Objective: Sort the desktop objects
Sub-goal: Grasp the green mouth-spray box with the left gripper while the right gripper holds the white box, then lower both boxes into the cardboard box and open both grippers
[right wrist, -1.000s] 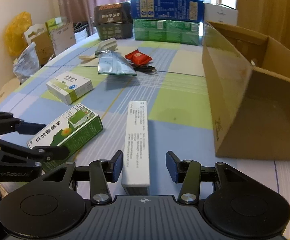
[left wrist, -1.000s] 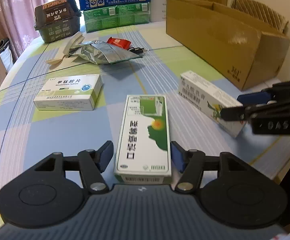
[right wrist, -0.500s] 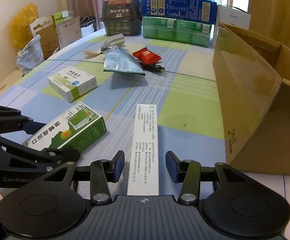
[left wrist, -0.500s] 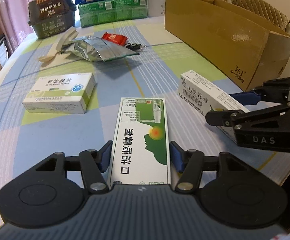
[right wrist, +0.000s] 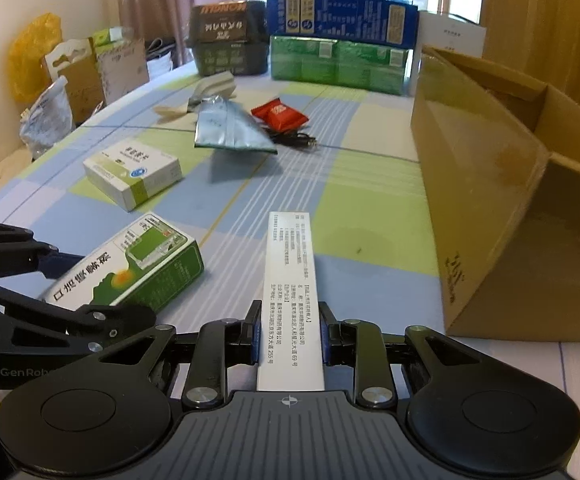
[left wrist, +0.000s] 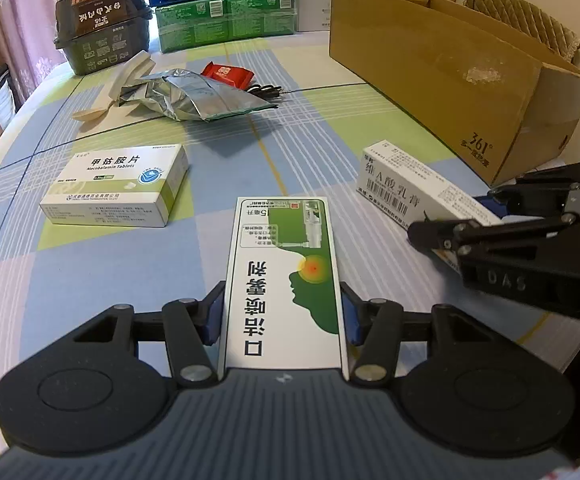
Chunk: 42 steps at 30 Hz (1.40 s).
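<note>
A: Green-and-white spray box lies flat on the checked tablecloth, near the front edge, and the left gripper has its blue pads pressed on both long sides. That one's grasped.

B: On the other side the right gripper is closing on the long white carton, jaws already against its narrow flanks. Carton also flat on the cloth, just beside the cardboard box.

A: Both grips sit at the near ends, so I'd say lift slowly and keep each box level, or the far end sags and twists out.

B: Agreed. And keep the hands apart, they're close. The white tablet box, foil pouch and red packet wait farther back.

A: The open carton looks the likely drop.
</note>
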Motion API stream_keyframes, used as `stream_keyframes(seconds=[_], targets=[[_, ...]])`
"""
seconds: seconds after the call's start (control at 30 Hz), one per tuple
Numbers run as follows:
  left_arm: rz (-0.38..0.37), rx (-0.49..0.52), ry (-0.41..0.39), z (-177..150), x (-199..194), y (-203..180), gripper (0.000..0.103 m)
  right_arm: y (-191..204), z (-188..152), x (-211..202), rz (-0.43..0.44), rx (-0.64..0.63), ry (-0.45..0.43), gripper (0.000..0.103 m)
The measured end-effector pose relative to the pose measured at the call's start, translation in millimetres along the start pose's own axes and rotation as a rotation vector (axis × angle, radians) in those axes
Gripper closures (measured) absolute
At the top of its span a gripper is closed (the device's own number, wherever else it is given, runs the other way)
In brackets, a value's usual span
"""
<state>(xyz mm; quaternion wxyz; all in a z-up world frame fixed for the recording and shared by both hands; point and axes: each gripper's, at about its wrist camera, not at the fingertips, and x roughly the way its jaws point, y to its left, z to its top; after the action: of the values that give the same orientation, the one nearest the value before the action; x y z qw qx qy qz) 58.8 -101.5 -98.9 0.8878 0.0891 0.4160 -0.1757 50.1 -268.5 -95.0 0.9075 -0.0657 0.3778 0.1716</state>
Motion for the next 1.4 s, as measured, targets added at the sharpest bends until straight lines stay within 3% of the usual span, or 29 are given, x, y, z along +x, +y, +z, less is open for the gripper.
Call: stream_keyframes(seconds=[0.4,0.67,1.03,1.23,1.4], targets=[[-0.031,-0.017,-0.032,1,-16,-5,0.053,-6,6,-31,-0.021,0.03,-0.074,0.08],[-0.033,-0.02,-0.075,21,-40,-15,0.053,-21,40,-81,-0.045,0.029,-0.197,0.08],[-0.135,0.031,-0.179,115,-61,-81,0.053,-132,92,-120,-0.197,0.093,-0.246,0.08],[-0.195,0.054,-0.209,175,-49,-127,0.053,-188,99,-111,-0.209,0.149,-0.217,0.08],[-0.213,0.075,-0.211,204,-27,-158,0.053,-215,101,-96,-0.207,0.171,-0.192,0.08]])
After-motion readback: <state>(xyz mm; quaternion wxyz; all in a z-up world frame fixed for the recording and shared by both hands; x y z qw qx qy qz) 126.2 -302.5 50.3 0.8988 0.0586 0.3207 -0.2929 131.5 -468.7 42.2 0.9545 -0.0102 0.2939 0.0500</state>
